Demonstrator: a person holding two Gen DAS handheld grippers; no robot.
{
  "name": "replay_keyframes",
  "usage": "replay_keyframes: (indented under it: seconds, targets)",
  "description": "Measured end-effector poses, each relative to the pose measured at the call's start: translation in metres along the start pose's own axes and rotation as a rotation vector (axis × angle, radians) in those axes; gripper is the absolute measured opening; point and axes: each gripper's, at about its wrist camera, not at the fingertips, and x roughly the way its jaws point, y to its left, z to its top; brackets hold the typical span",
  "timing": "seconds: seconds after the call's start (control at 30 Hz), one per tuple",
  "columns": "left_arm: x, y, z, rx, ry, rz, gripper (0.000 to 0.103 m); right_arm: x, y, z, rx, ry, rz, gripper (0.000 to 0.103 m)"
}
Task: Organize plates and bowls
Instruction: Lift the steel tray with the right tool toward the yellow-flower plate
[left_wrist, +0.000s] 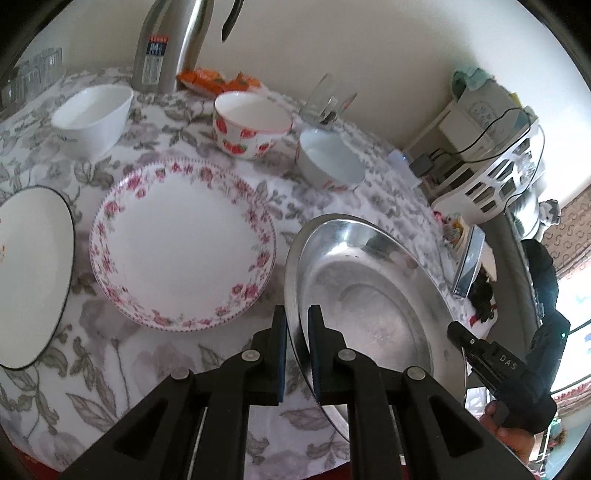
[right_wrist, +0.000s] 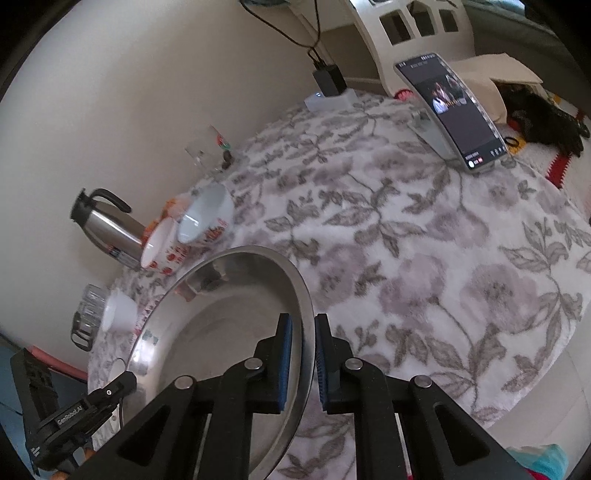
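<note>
A round steel plate (left_wrist: 373, 291) is held tilted above the table, gripped on two opposite rims. My left gripper (left_wrist: 297, 325) is shut on its left rim. My right gripper (right_wrist: 303, 332) is shut on its right rim (right_wrist: 295, 295); it also shows at the plate's far edge in the left wrist view (left_wrist: 480, 354). A pink-flowered plate (left_wrist: 181, 243) lies flat to the left, with a dark-rimmed white plate (left_wrist: 29, 273) beyond it. A white bowl (left_wrist: 92, 118), a strawberry bowl (left_wrist: 251, 125) and a small white bowl (left_wrist: 328, 158) stand behind.
A steel thermos jug (left_wrist: 166, 48), orange snack packets (left_wrist: 214, 79) and a drinking glass (left_wrist: 325, 99) stand by the wall. A lit phone on a stand (right_wrist: 454, 110) and a charger (right_wrist: 328, 83) sit at the table's far right. A white chair (left_wrist: 498, 173) stands beside the table.
</note>
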Motion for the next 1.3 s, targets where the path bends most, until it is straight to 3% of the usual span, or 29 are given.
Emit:
replay_keyframes:
  seconds: [0.27, 0.53, 0.97, 1.3]
  targets:
    - [-0.023, 0.01, 0.008, -0.014, -0.07, -0.008, 0.011, -0.003, 0.019, -0.002, -0.024, -0.028, 0.065, 0.013]
    - [-0.045, 0.05, 0.019, -0.118, -0.128, -0.008, 0.011, 0.005, 0.065, -0.007, -0.09, -0.034, 0.108, 0.013]
    - [-0.064, 0.121, 0.032, -0.24, -0.21, 0.119, 0.011, 0.054, 0.145, -0.019, -0.22, 0.031, 0.134, 0.013]
    - [-0.052, 0.149, 0.04, -0.283, -0.219, 0.179, 0.011, 0.103, 0.169, -0.013, -0.228, 0.075, 0.147, 0.013]
